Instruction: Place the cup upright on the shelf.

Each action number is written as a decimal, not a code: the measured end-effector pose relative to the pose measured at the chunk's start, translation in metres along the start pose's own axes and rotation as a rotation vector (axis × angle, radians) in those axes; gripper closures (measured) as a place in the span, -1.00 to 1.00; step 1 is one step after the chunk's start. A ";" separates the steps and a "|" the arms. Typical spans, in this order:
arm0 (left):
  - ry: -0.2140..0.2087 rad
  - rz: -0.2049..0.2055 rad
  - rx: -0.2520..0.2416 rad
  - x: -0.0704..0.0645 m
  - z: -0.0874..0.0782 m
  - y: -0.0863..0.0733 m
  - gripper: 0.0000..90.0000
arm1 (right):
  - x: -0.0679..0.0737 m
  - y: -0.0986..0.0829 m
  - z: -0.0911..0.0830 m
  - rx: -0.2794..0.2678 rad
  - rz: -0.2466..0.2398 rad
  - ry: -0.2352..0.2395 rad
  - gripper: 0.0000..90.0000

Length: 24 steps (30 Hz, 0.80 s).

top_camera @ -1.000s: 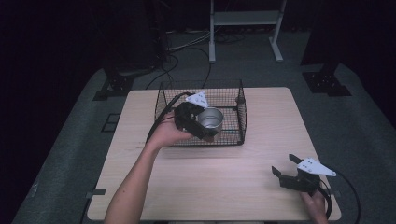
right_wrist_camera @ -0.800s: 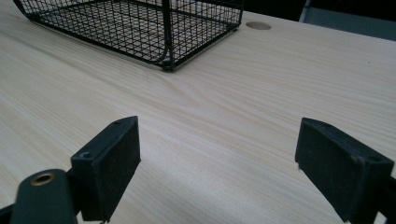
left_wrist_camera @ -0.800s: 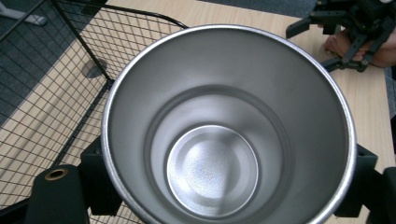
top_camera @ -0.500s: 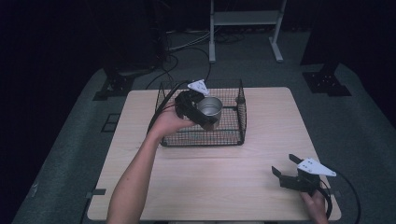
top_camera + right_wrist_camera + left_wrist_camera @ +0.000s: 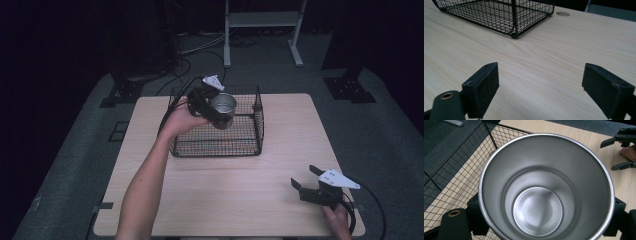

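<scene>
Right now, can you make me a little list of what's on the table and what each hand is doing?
table: light wood table
basket: black wire basket on the far half of the table, nothing seen lying in it
cup: shiny metal cup, empty inside, held up above the basket
left gripper: left gripper, jaws closed on the cup's sides
right gripper: right gripper, jaws wide open, holding nothing, low over the table's near right corner
</scene>
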<state>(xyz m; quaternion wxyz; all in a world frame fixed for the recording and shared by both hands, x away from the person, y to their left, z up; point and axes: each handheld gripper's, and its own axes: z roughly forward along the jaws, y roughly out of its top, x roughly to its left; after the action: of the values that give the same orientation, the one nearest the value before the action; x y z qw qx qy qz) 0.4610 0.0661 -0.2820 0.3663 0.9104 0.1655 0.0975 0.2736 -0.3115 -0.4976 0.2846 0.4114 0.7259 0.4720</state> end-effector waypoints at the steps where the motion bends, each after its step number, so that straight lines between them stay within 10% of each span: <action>1: 0.002 -0.003 -0.001 0.001 0.000 0.000 -0.60 | 0.000 0.000 0.000 0.000 0.000 0.000 -0.70; 24: 0.038 -0.098 0.075 0.036 0.053 -0.013 -0.60 | -0.001 0.000 0.000 -0.005 0.005 0.010 -0.70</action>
<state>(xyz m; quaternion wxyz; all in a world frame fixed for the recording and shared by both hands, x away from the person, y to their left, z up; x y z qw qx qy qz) 0.5070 0.0548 -0.3267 0.3333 0.9123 0.2202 0.0905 0.2738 -0.3128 -0.4975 0.2809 0.4103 0.7251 0.4765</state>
